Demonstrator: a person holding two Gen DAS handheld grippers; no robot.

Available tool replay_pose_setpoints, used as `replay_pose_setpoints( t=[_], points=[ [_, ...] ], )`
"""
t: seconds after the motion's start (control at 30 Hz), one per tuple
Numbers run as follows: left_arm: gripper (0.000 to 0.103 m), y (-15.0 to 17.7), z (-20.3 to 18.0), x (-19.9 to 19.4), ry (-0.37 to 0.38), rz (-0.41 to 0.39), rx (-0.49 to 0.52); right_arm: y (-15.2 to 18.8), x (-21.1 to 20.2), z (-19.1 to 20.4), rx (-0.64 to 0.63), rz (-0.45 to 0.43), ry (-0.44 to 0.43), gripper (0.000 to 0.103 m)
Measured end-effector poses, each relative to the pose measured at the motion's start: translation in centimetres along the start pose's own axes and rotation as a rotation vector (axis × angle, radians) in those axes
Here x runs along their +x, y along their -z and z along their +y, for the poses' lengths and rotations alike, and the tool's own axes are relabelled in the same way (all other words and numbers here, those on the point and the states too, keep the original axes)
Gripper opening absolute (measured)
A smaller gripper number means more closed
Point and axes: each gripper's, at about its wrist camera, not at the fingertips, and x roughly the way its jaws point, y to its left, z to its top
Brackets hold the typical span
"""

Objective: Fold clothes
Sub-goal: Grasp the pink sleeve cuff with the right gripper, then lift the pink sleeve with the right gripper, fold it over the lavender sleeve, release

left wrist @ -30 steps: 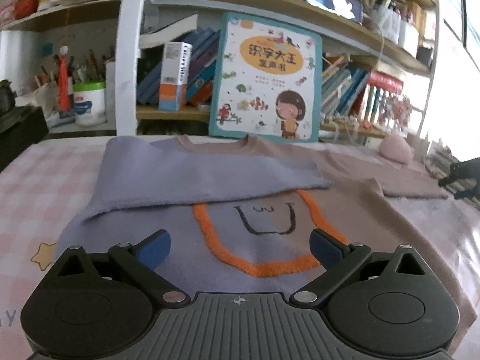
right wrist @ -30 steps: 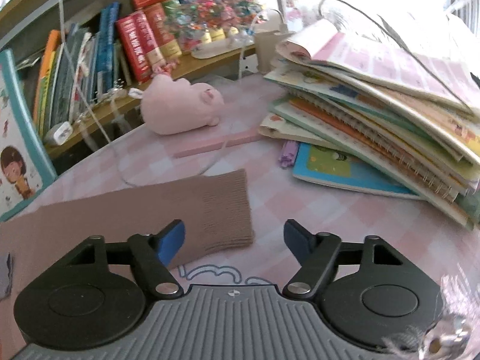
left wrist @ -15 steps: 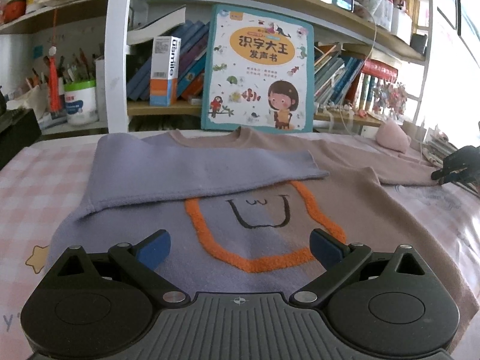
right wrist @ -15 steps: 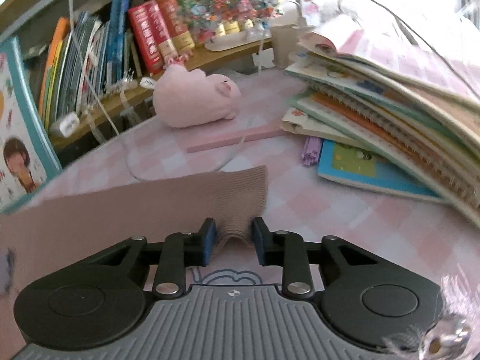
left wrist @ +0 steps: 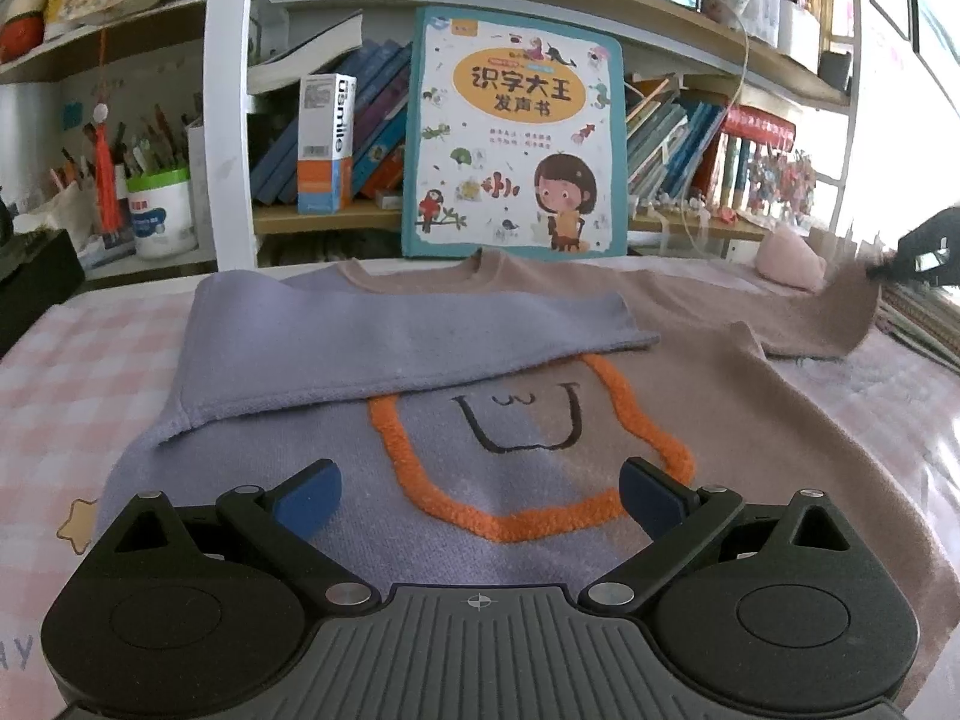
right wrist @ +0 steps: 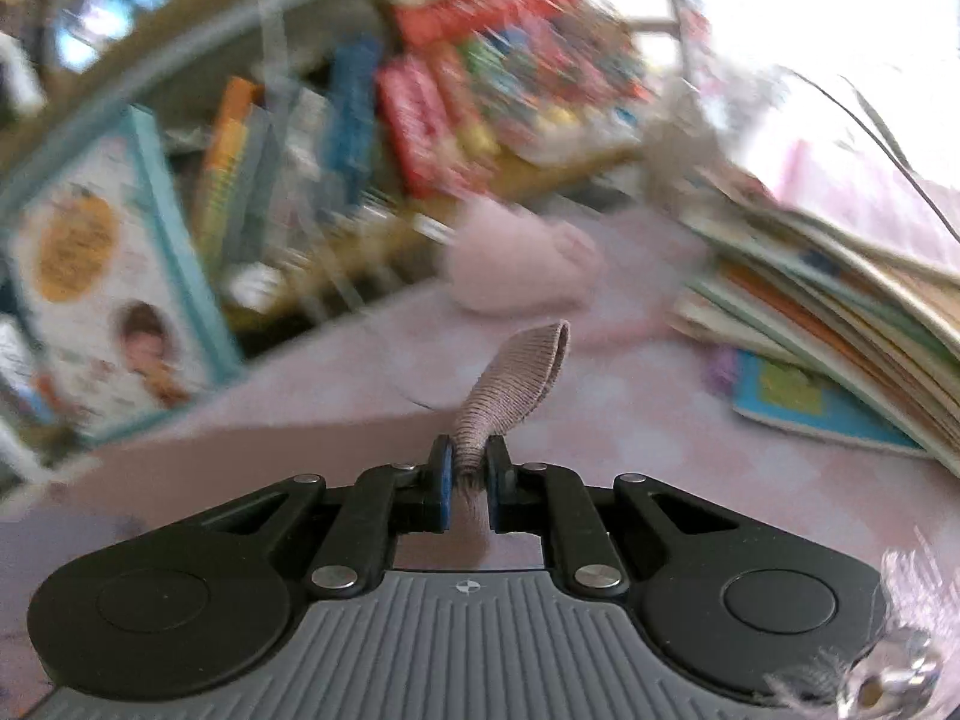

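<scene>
Only the right wrist view shows the right gripper (right wrist: 467, 483) pinching the sleeve cuff (right wrist: 516, 384). Meanwhile the left gripper (left wrist: 480, 495) hangs open over the sweater (left wrist: 540, 420); a box (left wrist: 326, 144) reads "usmile".

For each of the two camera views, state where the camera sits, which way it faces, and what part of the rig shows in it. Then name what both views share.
Left wrist: on the left tool, low over the sweater, facing the bookshelf; its open fingers show.
Right wrist: on the right tool, facing the book stack; its fingers pinch the brown sleeve cuff.
Shared: the picture book, pink plush and brown sleeve.
</scene>
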Motion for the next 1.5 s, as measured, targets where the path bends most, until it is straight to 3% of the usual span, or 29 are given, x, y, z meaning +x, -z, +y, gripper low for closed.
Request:
replay_pose_setpoints(
  t=[0.2, 0.33, 0.6, 0.77, 0.93, 1.23, 1.33, 1.37, 1.5],
  points=[
    [0.101, 0.1, -0.2, -0.1, -0.009, -0.004, 0.008, -2.0, -2.7, 7.0, -0.076, -0.065, -0.204, 0.010],
    [0.101, 0.1, 0.1, -0.2, -0.002, -0.010, -0.004, -2.9, -2.6, 12.9, -0.142, -0.057, -0.335, 0.010],
    [0.101, 0.1, 0.2, -0.1, 0.000, -0.010, -0.014, -2.9, -0.1, 24.6, -0.279, -0.026, -0.494, 0.010],
    [0.101, 0.1, 0.1, -0.1, -0.001, -0.007, -0.002, -1.4, 1.8, 30.2, -0.332, 0.026, -0.569, 0.010],
    [0.101, 0.1, 0.0, 0.0, 0.002, -0.005, 0.000, 1.0, 3.9, 34.7, -0.434, 0.103, -0.579, 0.010],
    [0.101, 0.0, 0.0, 0.0, 0.005, -0.001, 0.001, 4.9, 8.1, 37.3, -0.477, 0.216, -0.552, 0.012],
    [0.101, -0.1, 0.0, 0.0, 0.004, 0.000, 0.001, 5.4, 8.7, 37.1, -0.462, 0.247, -0.567, 0.034],
    [0.101, -0.1, 0.0, 0.0, 0.004, 0.000, 0.001, 5.5, 8.7, 36.9, -0.458, 0.252, -0.576, 0.052],
    [0.101, -0.1, 0.1, 0.1, 0.003, 0.001, 0.000, 5.8, 8.2, 36.2, -0.463, 0.259, -0.591, 0.059]
  ],
)
